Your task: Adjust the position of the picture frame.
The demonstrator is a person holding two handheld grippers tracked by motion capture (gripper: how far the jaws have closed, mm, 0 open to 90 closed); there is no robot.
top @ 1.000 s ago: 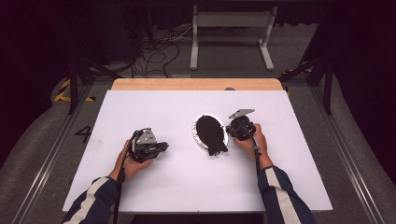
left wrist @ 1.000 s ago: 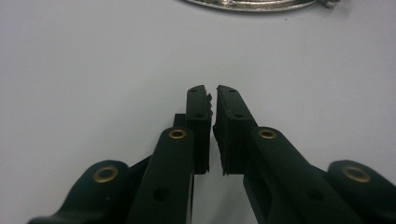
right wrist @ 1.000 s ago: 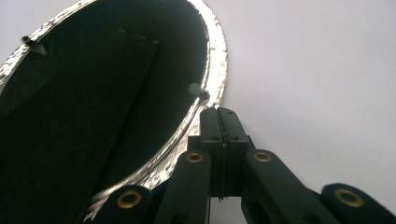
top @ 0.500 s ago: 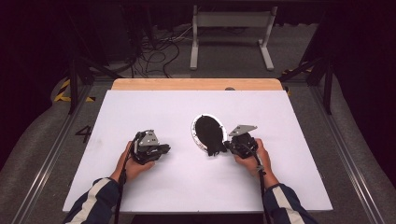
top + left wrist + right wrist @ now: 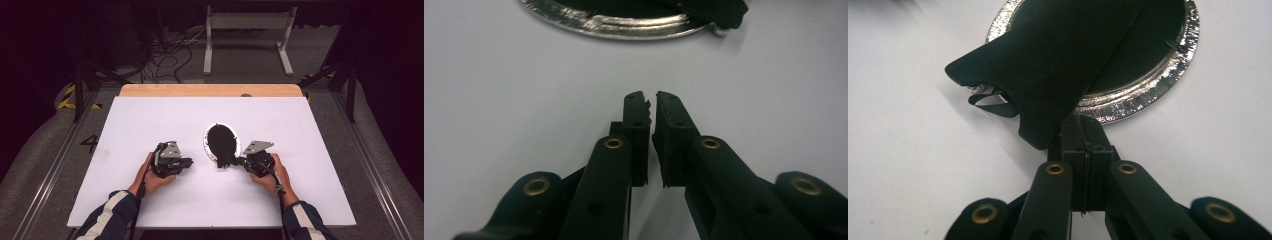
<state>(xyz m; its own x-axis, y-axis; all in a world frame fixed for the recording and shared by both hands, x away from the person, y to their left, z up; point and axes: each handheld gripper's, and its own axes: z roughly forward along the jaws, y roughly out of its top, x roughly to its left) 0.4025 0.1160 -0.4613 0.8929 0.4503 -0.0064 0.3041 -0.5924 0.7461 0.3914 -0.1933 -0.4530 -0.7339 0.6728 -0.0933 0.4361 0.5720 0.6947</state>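
Note:
A round silver foil plate (image 5: 205,143) lies at the middle of the white table (image 5: 150,120). A black cloth (image 5: 222,145) covers most of it. My right gripper (image 5: 240,161) sits at the plate's near right edge, shut on the cloth's near corner. In the right gripper view that gripper (image 5: 1083,127) pinches the black cloth (image 5: 1058,65), which hangs off the plate's rim (image 5: 1148,87); a thin black loop (image 5: 993,106) pokes out beneath it. My left gripper (image 5: 189,162) rests on the table left of the plate, shut on nothing. Its jaws (image 5: 650,102) nearly touch, with the plate's rim (image 5: 624,22) ahead.
A wooden strip (image 5: 210,90) runs along the table's far edge. Beyond it are cables (image 5: 165,55) on the floor and a white stand (image 5: 247,37). Metal rails (image 5: 50,170) flank the table on both sides.
My right gripper has come nearer the person along the plate's right side, drawing the cloth's corner toward the near rim. The left gripper has barely moved.

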